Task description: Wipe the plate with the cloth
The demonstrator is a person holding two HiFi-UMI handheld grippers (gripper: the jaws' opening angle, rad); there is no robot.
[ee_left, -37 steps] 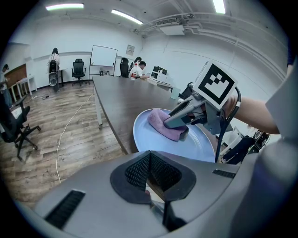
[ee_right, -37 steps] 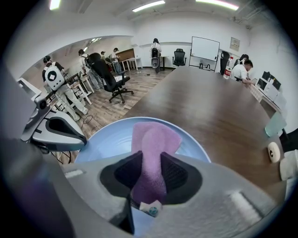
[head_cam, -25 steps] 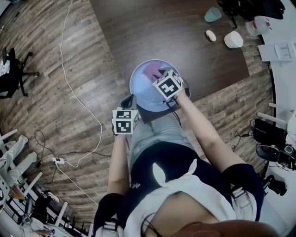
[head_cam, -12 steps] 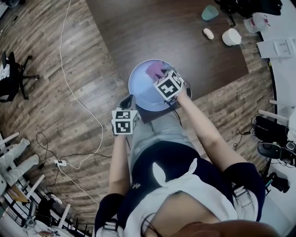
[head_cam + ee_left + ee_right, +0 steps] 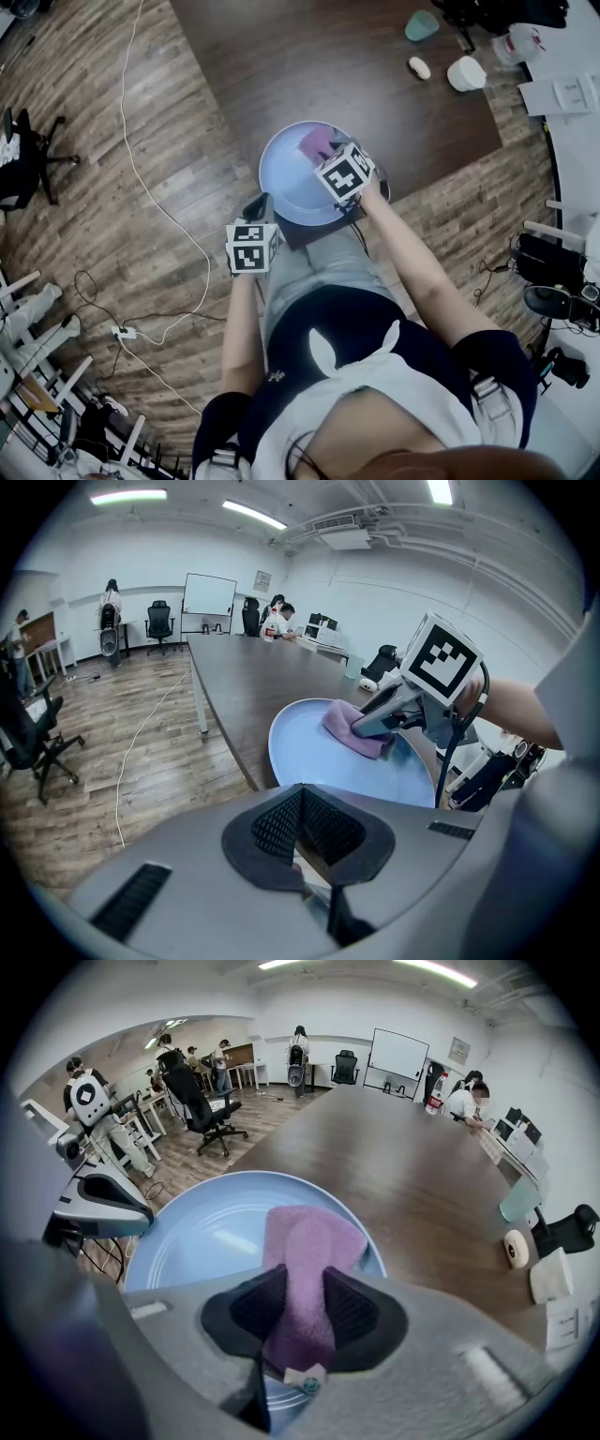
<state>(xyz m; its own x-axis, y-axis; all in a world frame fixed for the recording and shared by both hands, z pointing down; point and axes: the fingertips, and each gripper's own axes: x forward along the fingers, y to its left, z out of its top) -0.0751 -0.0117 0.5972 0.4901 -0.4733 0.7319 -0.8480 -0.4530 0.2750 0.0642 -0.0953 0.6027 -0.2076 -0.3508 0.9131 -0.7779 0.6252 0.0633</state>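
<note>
A light blue plate (image 5: 286,178) lies at the near corner of the dark table. A pink cloth (image 5: 317,142) rests on its far side. My right gripper (image 5: 328,153) points steeply down over the plate and is shut on the cloth (image 5: 309,1241), which runs up between its pads and spreads onto the plate (image 5: 206,1232). The left gripper view shows that gripper (image 5: 375,726) pressing the cloth (image 5: 349,731) onto the plate (image 5: 319,766). My left gripper (image 5: 260,206) sits at the plate's near left rim. Its pads (image 5: 323,829) meet, and I see nothing between them.
Far across the table (image 5: 309,66) stand a teal cup (image 5: 421,25), a small white object (image 5: 419,67) and a white cup (image 5: 466,73). A white cable (image 5: 150,197) runs over the wooden floor at left, near an office chair (image 5: 28,159). People sit in the background.
My right gripper and the cloth have slid slightly toward the plate's far right. The left gripper has stayed where it was.
</note>
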